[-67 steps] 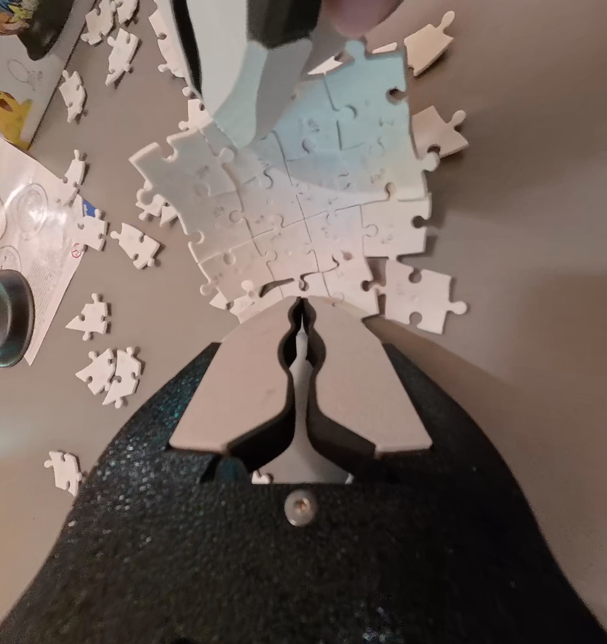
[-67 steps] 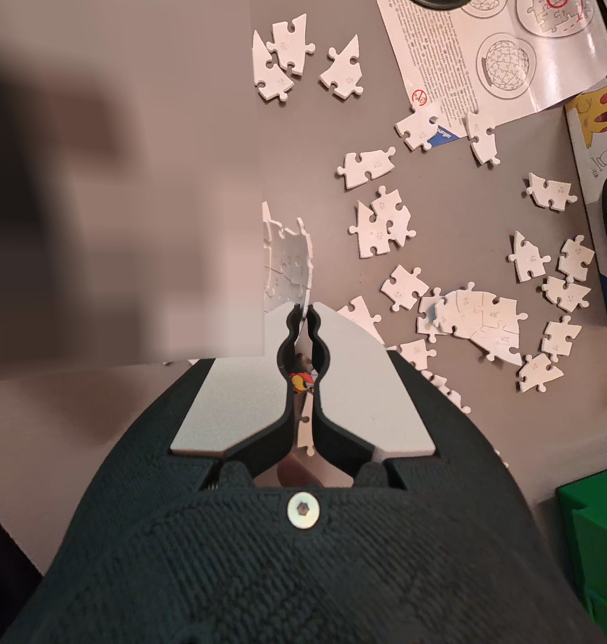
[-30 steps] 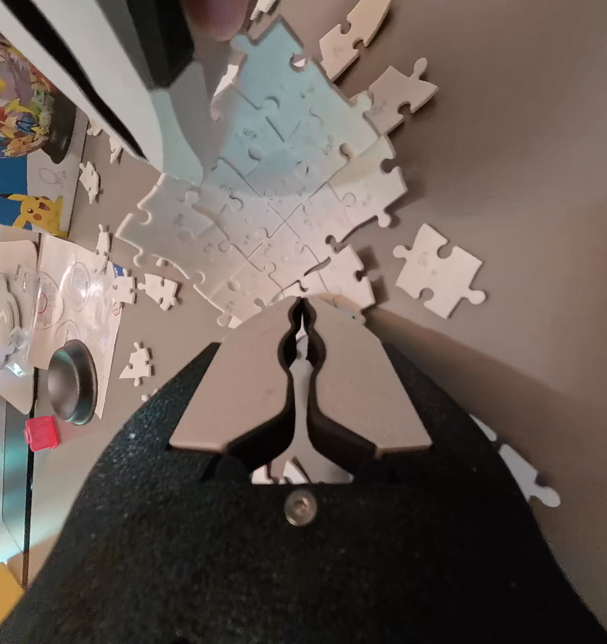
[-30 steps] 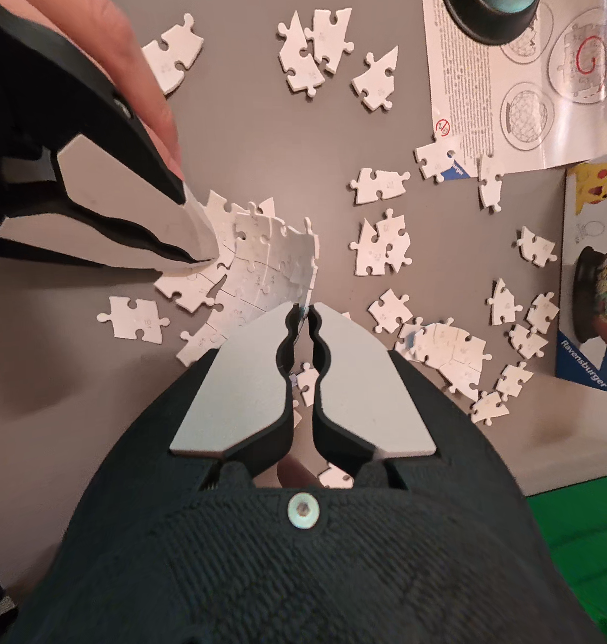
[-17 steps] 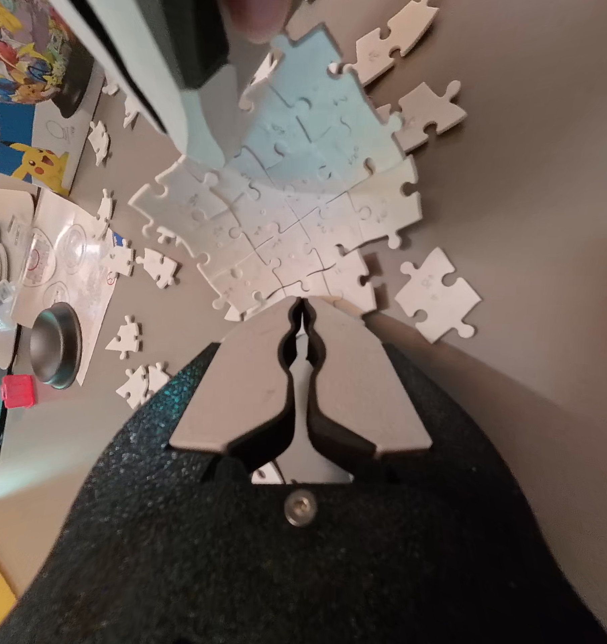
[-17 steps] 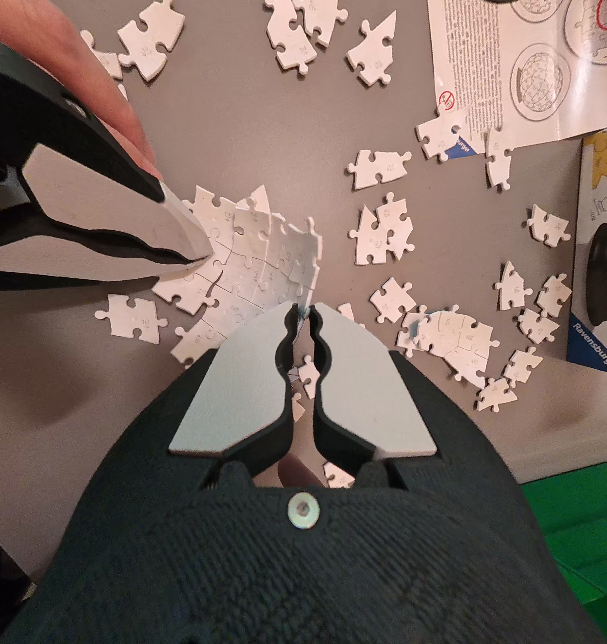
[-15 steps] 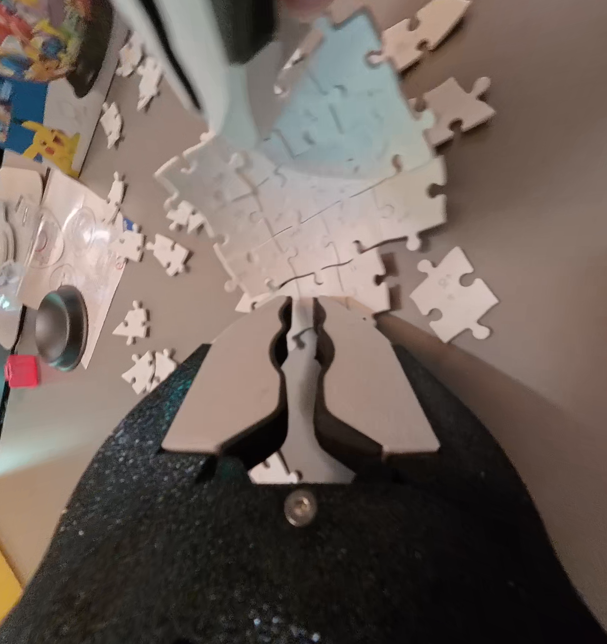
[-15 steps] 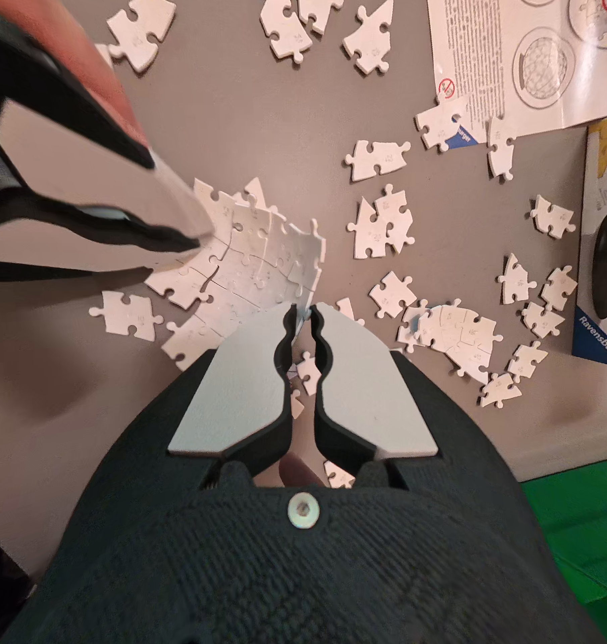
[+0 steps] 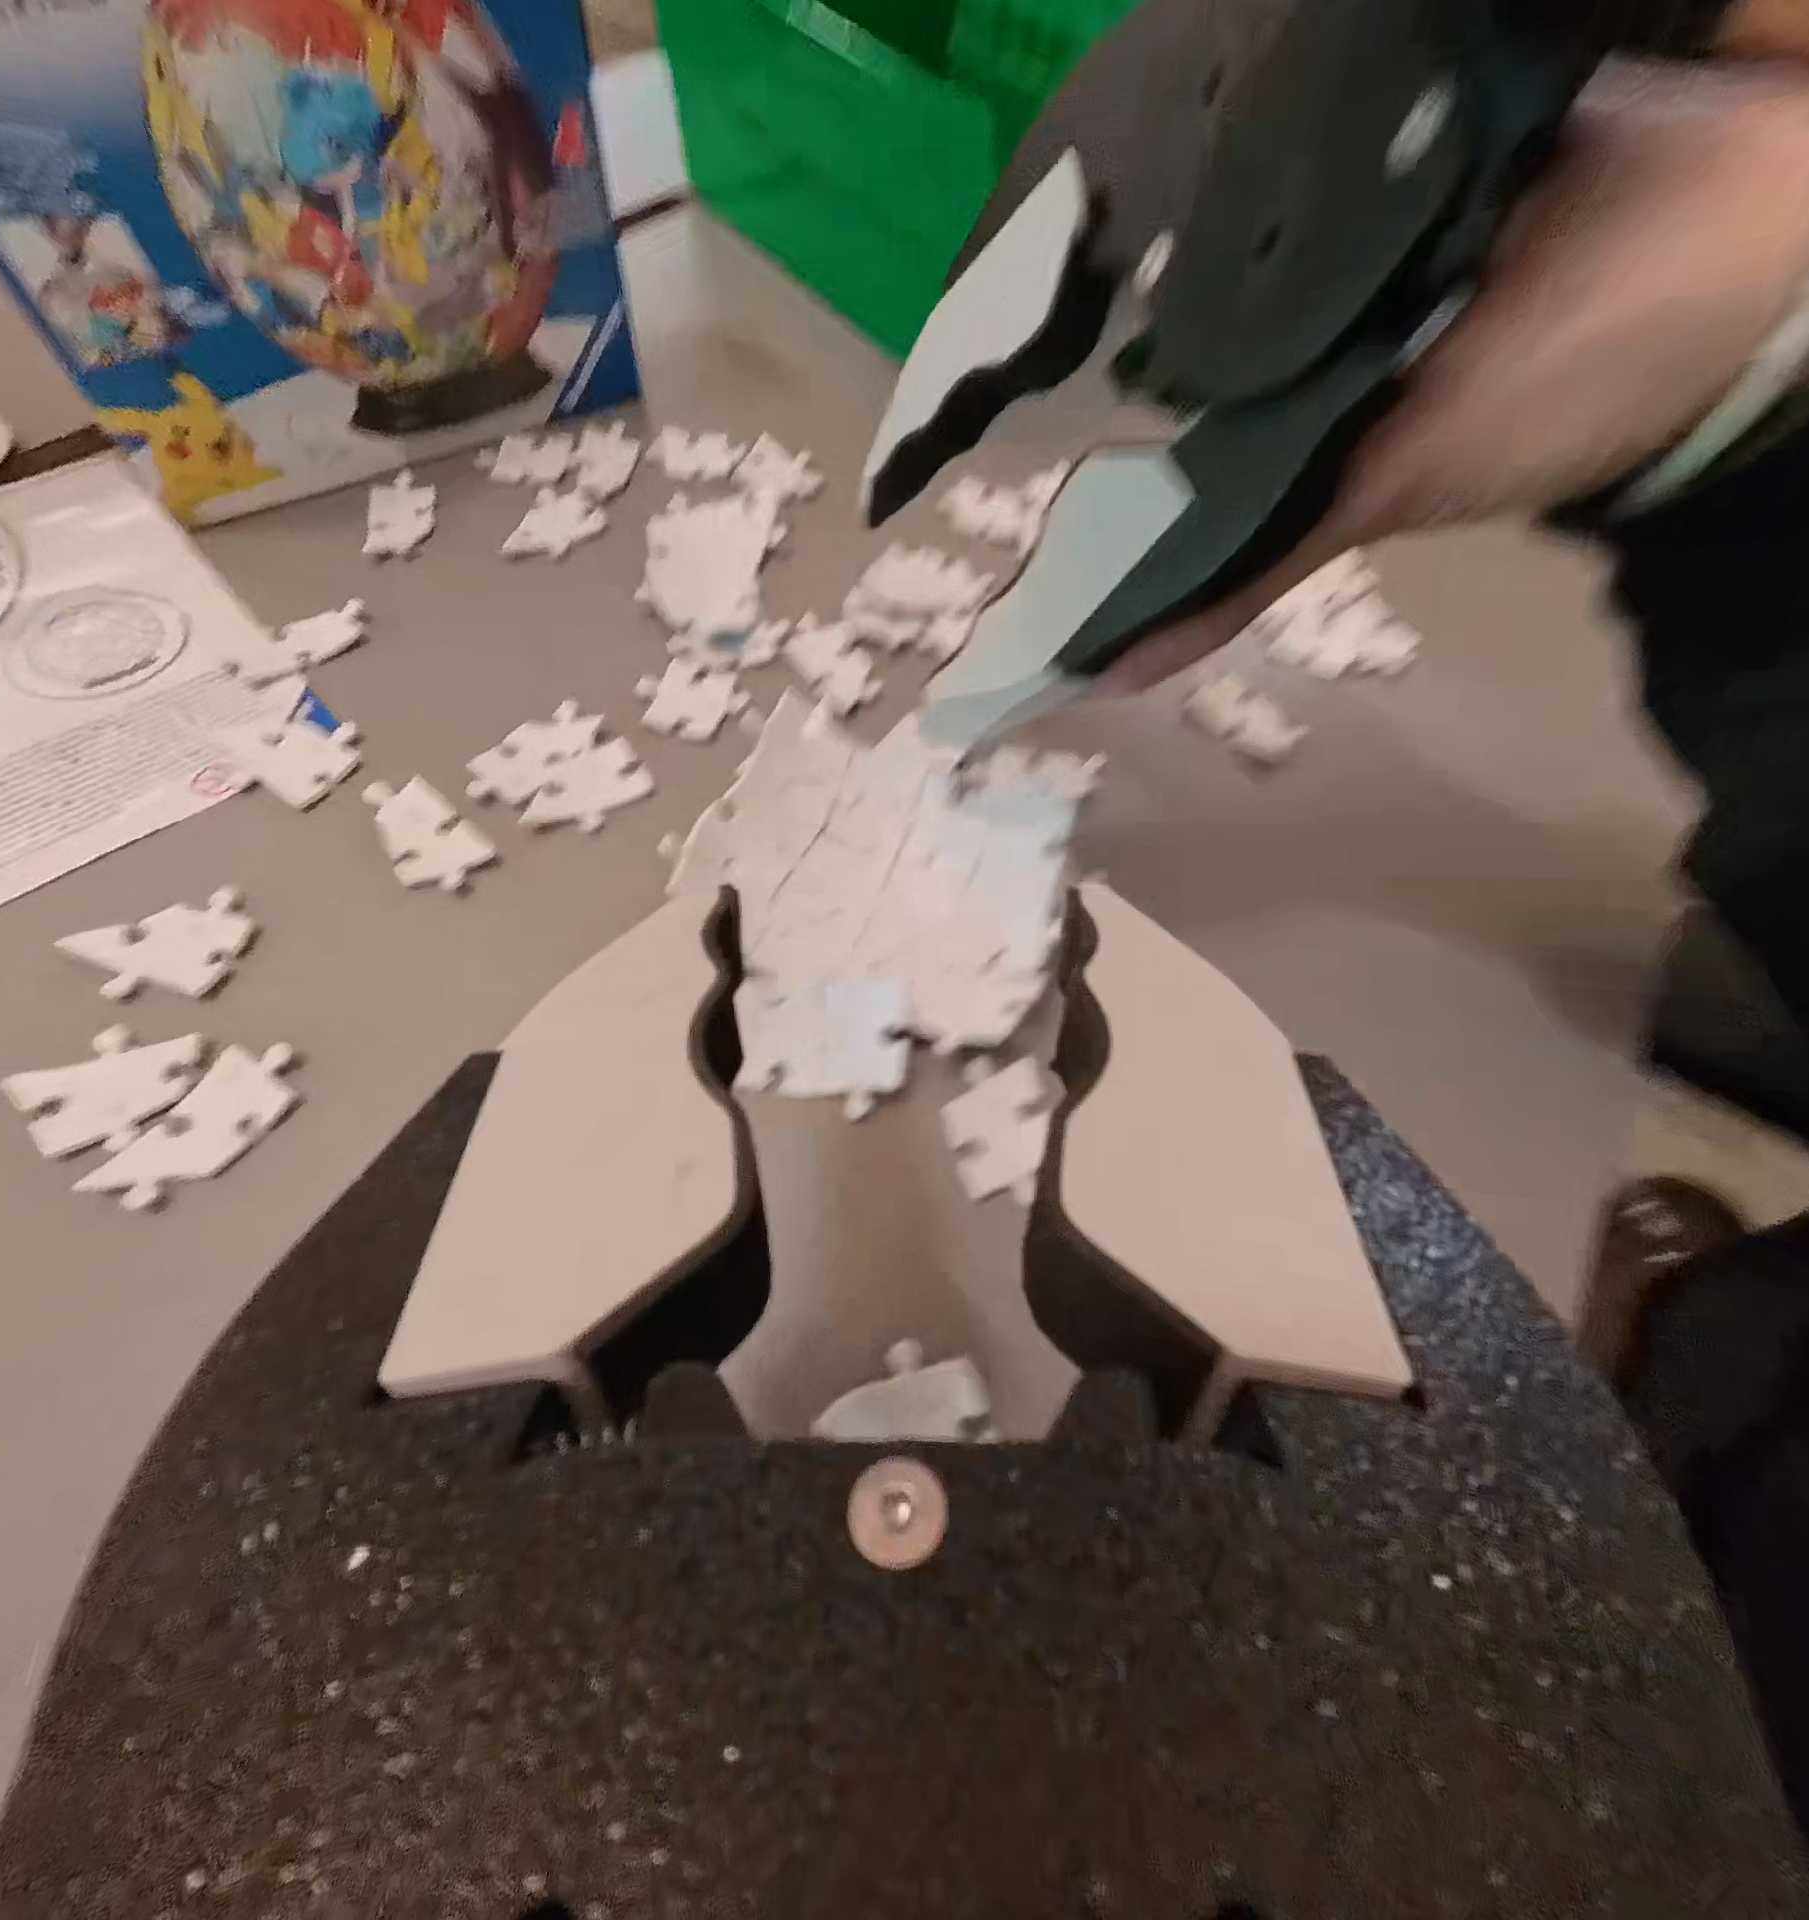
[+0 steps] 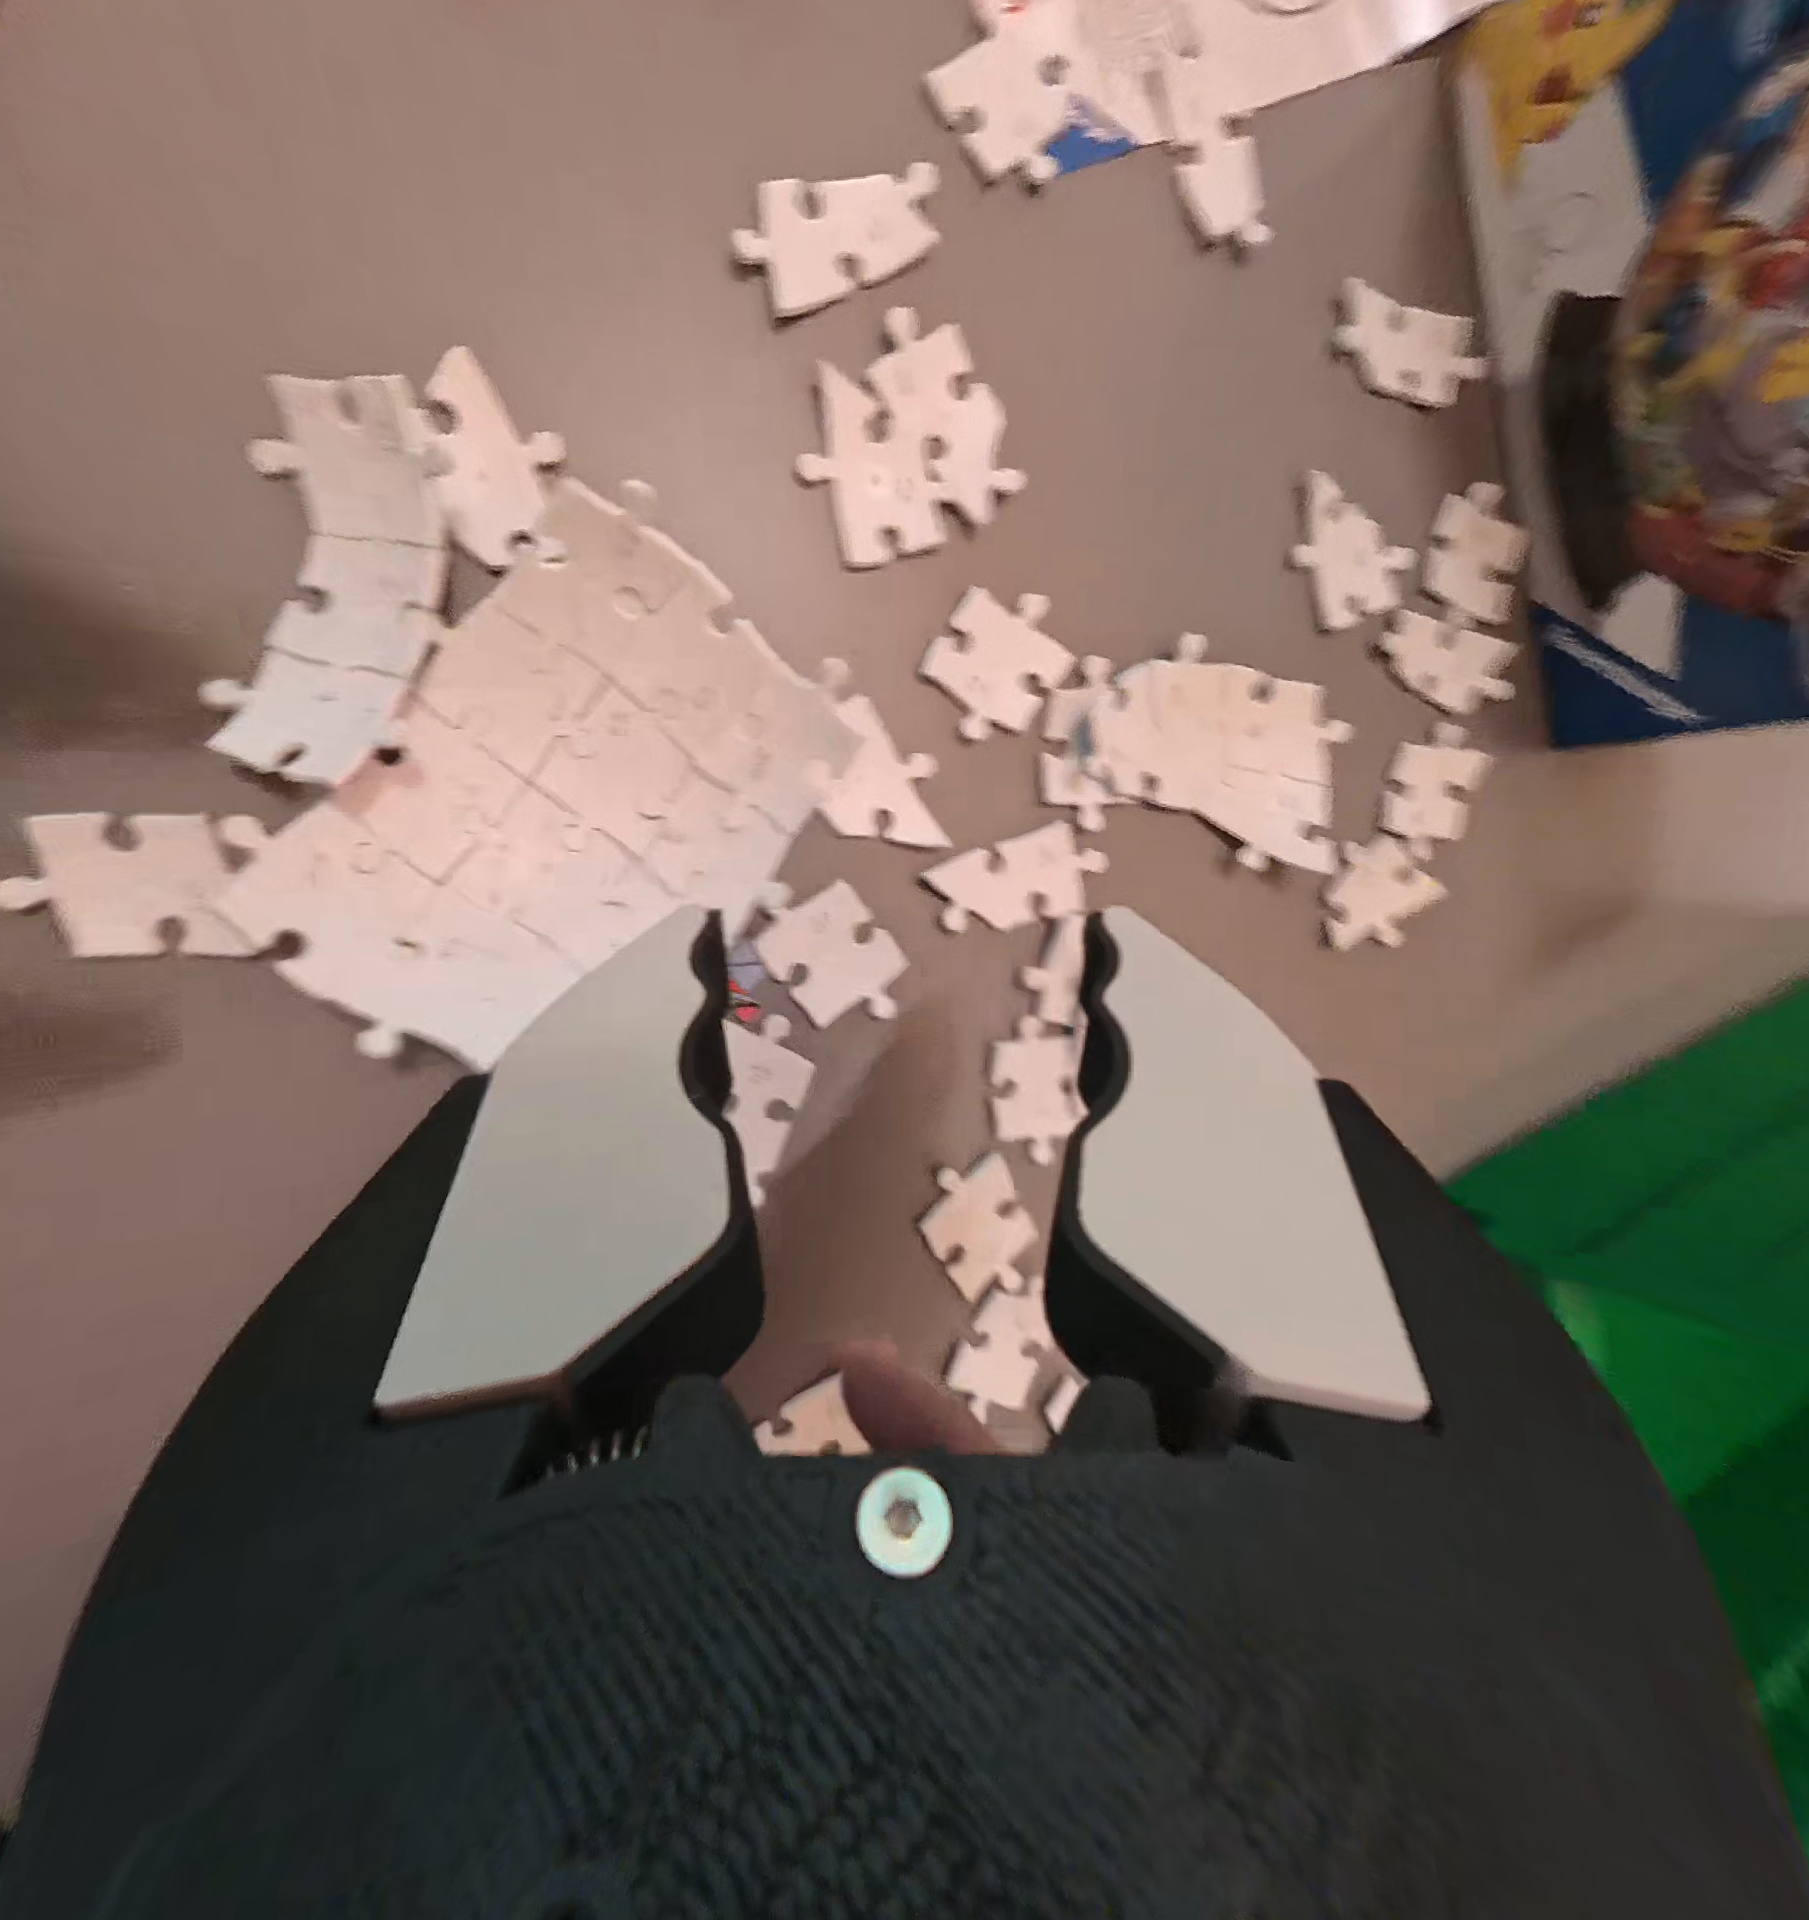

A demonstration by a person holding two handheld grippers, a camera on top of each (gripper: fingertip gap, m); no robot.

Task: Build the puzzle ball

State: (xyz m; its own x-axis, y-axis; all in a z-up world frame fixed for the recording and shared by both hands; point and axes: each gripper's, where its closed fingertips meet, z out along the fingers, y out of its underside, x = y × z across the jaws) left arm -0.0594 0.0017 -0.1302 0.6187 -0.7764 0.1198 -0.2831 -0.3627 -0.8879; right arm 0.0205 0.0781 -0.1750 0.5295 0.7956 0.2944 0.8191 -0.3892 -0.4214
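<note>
On the bench (image 10: 204,208): I see white puzzle pieces scattered face down over the grey top, both views blurred.
Assembled section (image 10: 567,790): my largest joined patch of curved pieces lies on the bench, just left of my right gripper's fingers; in the left wrist view it sits between my left gripper's fingertips.
Curved strip (image 10: 344,582): a short row of joined pieces at the section's upper left edge; I cannot tell if it is locked in.
Left gripper (image 9: 895,925): jaws spread wide, nothing clamped, the assembled section (image 9: 900,883) showing in the gap.
Right gripper (image 10: 895,935): jaws wide apart and empty, loose pieces lying on the bench between them; in the left wrist view, the right gripper (image 9: 931,613) hangs with one fingertip right at the section's far edge, a hand (image 9: 1606,291) around it.
Smaller joined patch (image 10: 1222,758): right of the section, well apart from it.
Puzzle box (image 9: 287,239): blue, with a colourful ball pictured, at the bench's far side.
Instruction sheet (image 9: 79,686): flat beside the box.
Green bin (image 9: 858,156): behind the pieces.
</note>
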